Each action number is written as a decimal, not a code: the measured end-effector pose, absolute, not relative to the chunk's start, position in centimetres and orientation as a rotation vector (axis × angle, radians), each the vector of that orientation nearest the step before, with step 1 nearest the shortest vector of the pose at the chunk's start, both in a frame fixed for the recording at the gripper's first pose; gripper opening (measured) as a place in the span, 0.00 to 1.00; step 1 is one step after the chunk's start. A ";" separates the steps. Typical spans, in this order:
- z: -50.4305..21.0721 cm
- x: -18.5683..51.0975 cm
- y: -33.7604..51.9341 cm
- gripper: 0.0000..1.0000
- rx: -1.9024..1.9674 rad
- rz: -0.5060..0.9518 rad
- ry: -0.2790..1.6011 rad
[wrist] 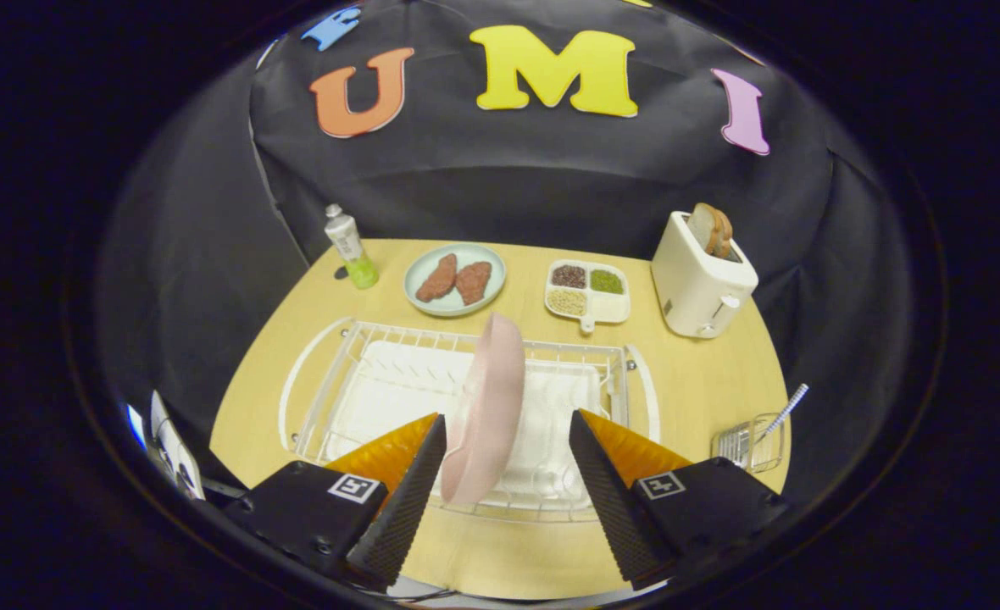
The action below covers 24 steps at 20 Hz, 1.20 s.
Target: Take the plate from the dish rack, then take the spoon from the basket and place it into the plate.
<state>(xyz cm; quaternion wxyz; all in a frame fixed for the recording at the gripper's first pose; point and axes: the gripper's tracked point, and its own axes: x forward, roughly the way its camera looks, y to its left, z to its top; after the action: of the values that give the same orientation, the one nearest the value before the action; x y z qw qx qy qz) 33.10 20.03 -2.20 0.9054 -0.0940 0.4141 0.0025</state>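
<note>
A pale pink plate [487,407] stands on edge in the white wire dish rack [339,364] in the middle of the wooden table. My gripper [507,440] is open, with the plate's near rim between its two fingers, closer to the left one, and neither finger pressing on it. To the right of the rack sits a small clear wire basket [746,445] with the striped handle of a spoon [786,407] sticking up out of it.
At the back of the table are a tube with a green base [350,246], a light blue plate with two pieces of meat [455,278], a white divided dish of grains [587,292] and a white toaster with bread [702,275]. Some cards [169,449] lie at the left edge.
</note>
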 end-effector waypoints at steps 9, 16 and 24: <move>-1.9 34.6 20.8 0.61 -0.493 -0.272 0.963; -2.4 34.4 19.9 0.23 -0.530 -0.352 1.039; -1.0 32.6 20.8 0.10 -0.499 -0.451 0.961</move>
<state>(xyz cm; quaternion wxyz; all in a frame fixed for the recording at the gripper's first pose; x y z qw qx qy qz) 32.58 20.79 -0.98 0.8329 -0.2355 0.4534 -0.2128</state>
